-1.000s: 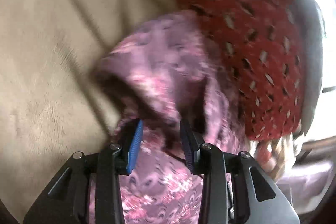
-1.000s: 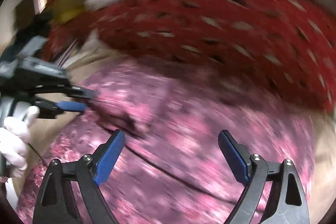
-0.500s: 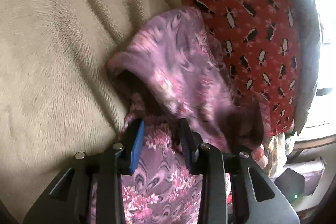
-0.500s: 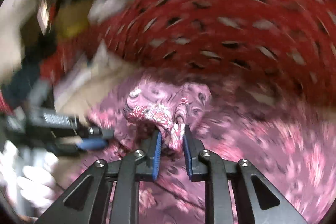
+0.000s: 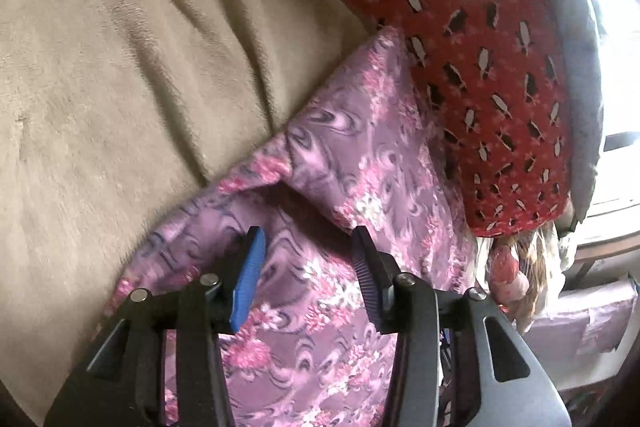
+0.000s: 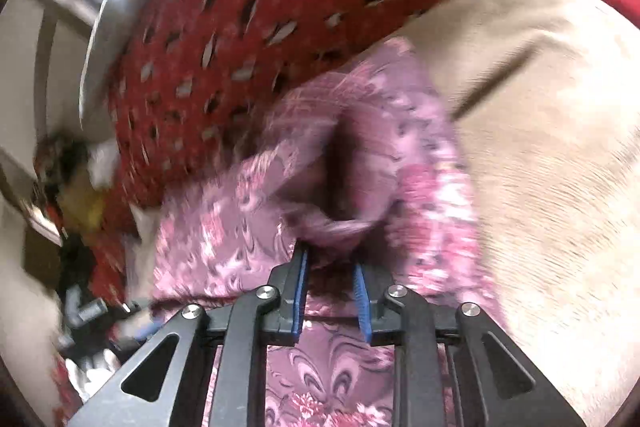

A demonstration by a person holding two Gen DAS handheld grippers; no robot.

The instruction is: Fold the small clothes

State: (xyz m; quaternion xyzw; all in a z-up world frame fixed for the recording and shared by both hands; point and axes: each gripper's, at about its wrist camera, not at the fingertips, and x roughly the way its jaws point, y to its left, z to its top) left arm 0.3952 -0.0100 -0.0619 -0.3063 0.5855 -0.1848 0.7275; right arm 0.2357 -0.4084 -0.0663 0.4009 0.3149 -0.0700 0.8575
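A purple floral garment (image 5: 360, 155) lies on a beige fleece blanket, one layer folded over with a straight edge. My left gripper (image 5: 307, 233) hovers just over it. Its jaws are opening and its pads stand apart from the flat cloth under them. In the blurred right wrist view the same garment (image 6: 224, 235) is lifted into a bunched fold (image 6: 332, 223). That fold sits at the tips of my right gripper (image 6: 330, 257), whose jaws are opening with the cloth still between the pads. The left gripper's body (image 6: 92, 311) shows dimly at the lower left.
The beige blanket (image 5: 140, 67) (image 6: 540, 147) covers the surface on one side. A red cloth with a dark-and-white print (image 5: 480, 47) (image 6: 240, 27) lies behind the garment, against a grey rim (image 5: 580, 67). Mixed clutter (image 5: 520, 267) sits beyond the edge.
The left jaws widened and let go of the garment, which now lies flatter. The right gripper went from wide open to pinching a fold, then rolled and swung it toward the beige blanket.
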